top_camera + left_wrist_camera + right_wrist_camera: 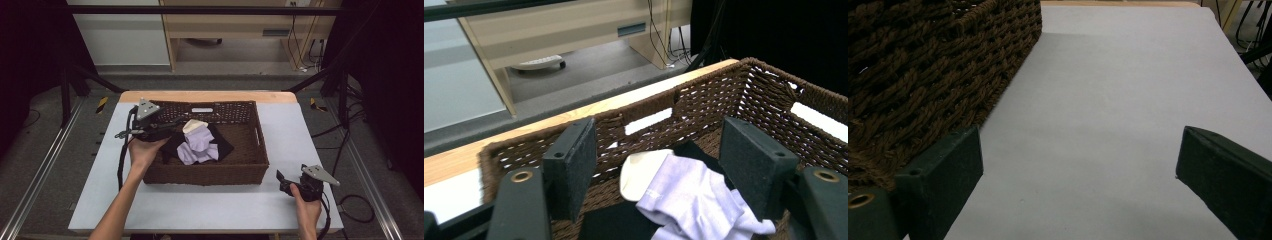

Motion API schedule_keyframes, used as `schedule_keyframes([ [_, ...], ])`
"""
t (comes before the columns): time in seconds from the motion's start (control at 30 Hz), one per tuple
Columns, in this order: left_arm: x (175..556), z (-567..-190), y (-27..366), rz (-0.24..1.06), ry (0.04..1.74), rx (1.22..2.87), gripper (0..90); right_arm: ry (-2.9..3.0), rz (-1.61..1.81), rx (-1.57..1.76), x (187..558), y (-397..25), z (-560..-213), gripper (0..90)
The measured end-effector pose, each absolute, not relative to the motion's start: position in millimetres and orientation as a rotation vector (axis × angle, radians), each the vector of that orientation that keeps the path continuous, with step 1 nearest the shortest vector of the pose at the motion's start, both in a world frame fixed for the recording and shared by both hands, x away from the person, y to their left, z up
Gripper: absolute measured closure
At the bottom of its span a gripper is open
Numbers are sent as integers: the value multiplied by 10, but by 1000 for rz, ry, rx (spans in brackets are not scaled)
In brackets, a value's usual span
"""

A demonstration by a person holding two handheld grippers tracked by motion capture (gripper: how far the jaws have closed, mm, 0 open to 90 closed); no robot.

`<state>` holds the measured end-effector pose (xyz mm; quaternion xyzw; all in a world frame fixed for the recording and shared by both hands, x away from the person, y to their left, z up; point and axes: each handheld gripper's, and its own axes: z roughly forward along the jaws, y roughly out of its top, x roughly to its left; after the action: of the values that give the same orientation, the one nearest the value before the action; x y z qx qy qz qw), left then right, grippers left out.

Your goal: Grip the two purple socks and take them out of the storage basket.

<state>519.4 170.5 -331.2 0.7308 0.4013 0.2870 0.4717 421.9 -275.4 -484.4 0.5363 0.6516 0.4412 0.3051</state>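
Nearest to me, my right gripper sits low over the table at its front right corner, just outside the basket's near right corner; its jaws stand wide apart with nothing but bare white tabletop between them, and in the right gripper view the woven basket wall rises close beside one jaw. Nothing blocks that side. Further in, the one brown wicker basket takes up the middle of the table, and its left rim lies under my left hand. My left gripper reaches over that rim into the basket, jaws spread wide and gripping nothing, poised just short of the clothes. Inside I count three pieces: a lavender garment crumpled on top, a black cloth spread under it on the basket floor, and a cream piece tucked at the far edge of the heap. In the left gripper view the lavender garment lies between the jaws and somewhat ahead of them, with the cream piece beyond; whether the pads touch the fabric I cannot tell from here. Past the heap, the basket's far wall carries one handle slot, and beyond the table stands pale wooden furniture.
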Motion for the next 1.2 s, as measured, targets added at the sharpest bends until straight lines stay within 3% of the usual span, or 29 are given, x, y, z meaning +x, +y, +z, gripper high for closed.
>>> schedule_keyframes([
  [0.53,5514,-3644,1268,648,997,1947,346,1731,1163,1423,4219,-2747,-4843,53],
  [0.83,5541,-3800,1223,624,991,2020,371,1735,1159,1416,4225,-2746,-4846,53],
  [1.2,5557,-3960,1074,590,968,2233,418,1738,1147,1415,4223,-2737,-4847,52],
])
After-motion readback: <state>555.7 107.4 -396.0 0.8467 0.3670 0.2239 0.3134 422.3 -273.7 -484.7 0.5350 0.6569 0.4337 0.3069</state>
